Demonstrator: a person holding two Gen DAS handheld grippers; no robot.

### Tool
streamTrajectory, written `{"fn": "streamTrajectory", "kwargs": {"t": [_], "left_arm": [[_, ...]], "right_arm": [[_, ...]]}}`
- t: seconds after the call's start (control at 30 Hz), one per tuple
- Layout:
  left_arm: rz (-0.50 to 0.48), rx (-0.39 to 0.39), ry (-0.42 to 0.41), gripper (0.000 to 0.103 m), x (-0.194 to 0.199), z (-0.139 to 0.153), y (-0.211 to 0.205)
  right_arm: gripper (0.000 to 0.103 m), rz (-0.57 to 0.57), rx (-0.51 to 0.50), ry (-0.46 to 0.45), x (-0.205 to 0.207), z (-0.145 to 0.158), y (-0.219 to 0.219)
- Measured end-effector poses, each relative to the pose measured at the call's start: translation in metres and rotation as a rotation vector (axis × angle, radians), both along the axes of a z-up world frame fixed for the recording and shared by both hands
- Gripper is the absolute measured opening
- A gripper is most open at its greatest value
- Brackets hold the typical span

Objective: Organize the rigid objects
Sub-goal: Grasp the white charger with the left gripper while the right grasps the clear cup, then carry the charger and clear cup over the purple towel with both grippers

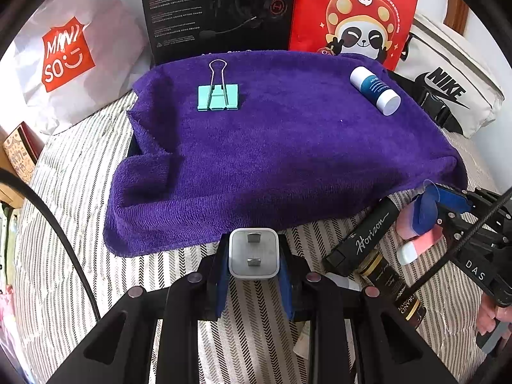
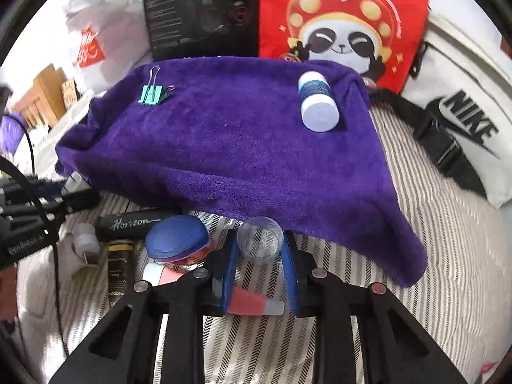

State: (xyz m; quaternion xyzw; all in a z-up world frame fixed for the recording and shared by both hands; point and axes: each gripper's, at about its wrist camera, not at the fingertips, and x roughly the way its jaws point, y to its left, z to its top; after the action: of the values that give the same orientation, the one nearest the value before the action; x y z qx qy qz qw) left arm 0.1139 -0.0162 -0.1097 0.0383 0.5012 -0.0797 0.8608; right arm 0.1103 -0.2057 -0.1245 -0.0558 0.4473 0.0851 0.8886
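Left hand-held gripper (image 1: 254,268): its blue pads pinch a white plug adapter (image 1: 253,253) by two opposite sides, prongs facing forward, held over the striped bedspread (image 1: 64,224) just short of the purple towel.
Risk with the adapter: the casing is smooth and square, gripped only near the pad tips; I judge it could twist or squirt out if the hand swings quickly toward the towel.
Right hand-held gripper (image 2: 260,249): the jaws stand narrow around a small clear round container (image 2: 260,240); the pads sit at its sides, but I cannot tell for sure that they press on it.
Risk with the container: it is round and slick, so a grip off its widest line could let it pop forward or roll off.
Clutter beside the right hand: a blue-lidded jar (image 2: 177,236), a pink and white tube (image 2: 256,304), a black Horizon tube (image 2: 134,222) and a dark gold-banded bottle (image 2: 120,256) lie close together on the bed; a lift could knock them.
Purple towel (image 1: 288,147): draped over something raised, edges sagging; things set near the edge may slide off.
Already on the towel: a teal binder clip (image 1: 218,96) far left, a blue and white bottle (image 1: 374,91) lying on its side far right, which could roll if bumped.
Behind: bags and a black box lean at the back.
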Motion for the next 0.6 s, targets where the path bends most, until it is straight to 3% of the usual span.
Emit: {"fn": "streamTrajectory", "kwargs": {"t": [0.13,0.3,0.6], "left_arm": [[-0.001,-0.025,0.013,0.025,-0.002,0.005,0.008],[0.017,-0.070,-0.039,0.025,-0.004,0.037,0.028],[0.039,-0.080,-0.116,0.025,0.040,0.090,0.042]], "right_arm": [[0.027,-0.001,0.067,0.028,-0.007,0.010,-0.009],[0.027,0.018,0.047,-0.058,-0.017,0.060,-0.020],[0.027,0.024,0.098,-0.103,0.042,0.114,-0.030]]}}
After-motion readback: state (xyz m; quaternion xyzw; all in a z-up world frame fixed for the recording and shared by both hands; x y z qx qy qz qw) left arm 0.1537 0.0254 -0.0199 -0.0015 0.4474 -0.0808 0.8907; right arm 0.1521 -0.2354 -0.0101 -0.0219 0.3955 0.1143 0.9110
